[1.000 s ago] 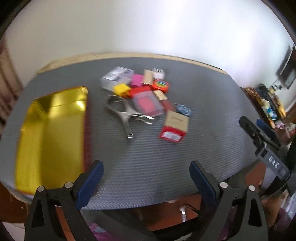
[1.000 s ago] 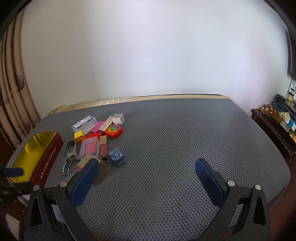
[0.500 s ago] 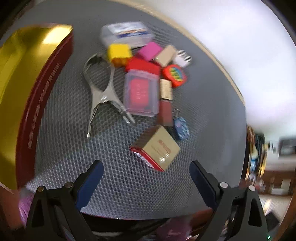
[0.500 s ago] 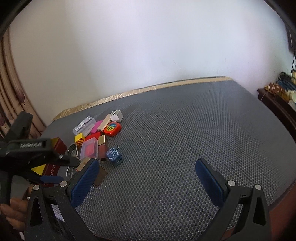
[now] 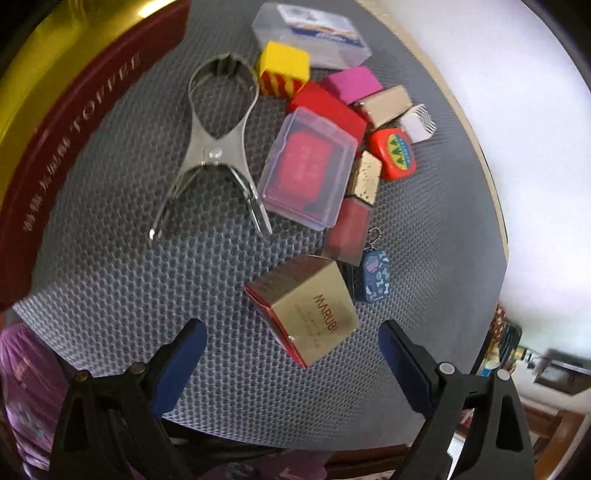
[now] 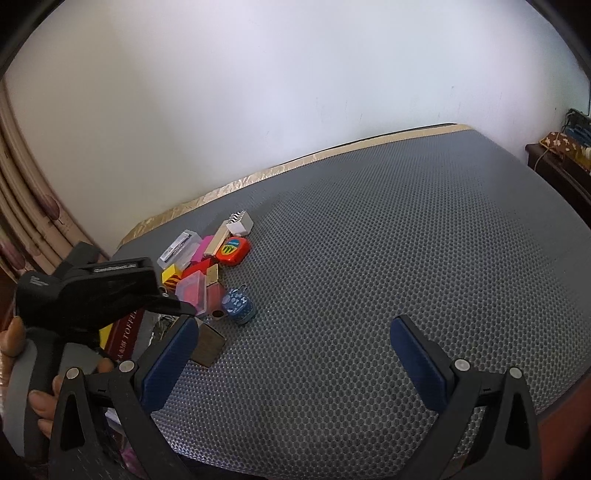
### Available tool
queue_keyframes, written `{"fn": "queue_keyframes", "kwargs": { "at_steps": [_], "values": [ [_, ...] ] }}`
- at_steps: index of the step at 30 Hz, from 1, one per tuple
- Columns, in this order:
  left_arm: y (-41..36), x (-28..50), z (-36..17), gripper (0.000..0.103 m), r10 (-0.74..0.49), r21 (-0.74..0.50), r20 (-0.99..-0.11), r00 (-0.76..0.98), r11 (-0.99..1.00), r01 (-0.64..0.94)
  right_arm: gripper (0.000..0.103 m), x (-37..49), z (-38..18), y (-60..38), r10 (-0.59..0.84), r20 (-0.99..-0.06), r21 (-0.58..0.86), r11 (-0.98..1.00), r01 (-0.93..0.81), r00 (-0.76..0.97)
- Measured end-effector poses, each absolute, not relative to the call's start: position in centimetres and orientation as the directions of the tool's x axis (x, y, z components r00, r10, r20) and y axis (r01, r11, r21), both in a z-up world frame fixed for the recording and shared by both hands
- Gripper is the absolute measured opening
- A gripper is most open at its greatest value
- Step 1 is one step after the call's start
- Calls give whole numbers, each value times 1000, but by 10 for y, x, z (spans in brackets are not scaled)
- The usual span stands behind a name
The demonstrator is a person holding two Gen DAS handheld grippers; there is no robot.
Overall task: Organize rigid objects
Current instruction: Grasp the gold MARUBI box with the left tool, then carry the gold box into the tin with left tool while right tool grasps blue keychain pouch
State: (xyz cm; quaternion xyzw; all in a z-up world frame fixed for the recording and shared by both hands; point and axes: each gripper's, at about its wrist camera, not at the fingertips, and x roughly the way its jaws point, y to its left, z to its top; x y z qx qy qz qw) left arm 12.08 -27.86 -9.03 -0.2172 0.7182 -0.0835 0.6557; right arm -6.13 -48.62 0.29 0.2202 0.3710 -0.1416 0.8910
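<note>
The left gripper (image 5: 290,363) is hovering low over the grey mat (image 5: 122,295), its blue fingers (image 5: 177,363) spread wide and holding nothing. Just ahead of them, between the two fingertips, a gold box (image 5: 306,314) marked MARUBI is lying tilted on the mat, clear of both pads. Beyond it, a blue patterned keychain (image 5: 373,275) is resting just beside the box, touching a dark red block (image 5: 349,230). Further out, a clear case (image 5: 308,166) with a red insert is lying against a gold block (image 5: 367,177) and a red box (image 5: 327,109). Steel tongs (image 5: 218,147) are lying to the left of the case, and a yellow cube (image 5: 282,68), a pink block (image 5: 351,83), a red tape measure (image 5: 393,153) and another clear case (image 5: 312,33) are crowding the far side. A red tin (image 5: 74,147) with a gold inside is sitting along the left edge.

The right gripper (image 6: 295,356) is hanging over bare mat (image 6: 388,258), well apart from the pile, its fingers (image 6: 419,360) also wide open and empty. From there the left gripper's body (image 6: 88,291) is covering part of the pile.
</note>
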Motion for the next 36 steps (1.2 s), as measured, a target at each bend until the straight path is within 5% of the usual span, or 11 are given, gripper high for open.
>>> {"fn": "queue_keyframes", "kwargs": {
  "at_steps": [8, 12, 15, 27, 36],
  "values": [
    [-259, 134, -105, 92, -419, -399, -907, -48, 888, -228, 103, -65, 1, -498, -74, -731, 322, 839, 439, 679],
    [-270, 136, -99, 58, -458, -449, -888, -35, 881, -146, 103, -62, -3, -503, -64, -736, 338, 828, 448, 674],
    [-276, 132, -82, 49, -393, -394, -919, 20, 917, -63, 103, -63, -5, -506, -70, -738, 338, 823, 457, 671],
    [-229, 92, -31, 48, -480, -461, -868, 127, 874, 153, 103, -54, -16, -495, -79, -764, 278, 855, 437, 641],
    [-171, 62, 24, 48, -451, -406, -840, 301, 891, 201, 103, -13, -33, -441, 42, -825, 184, 963, 197, 564]
  ]
}}
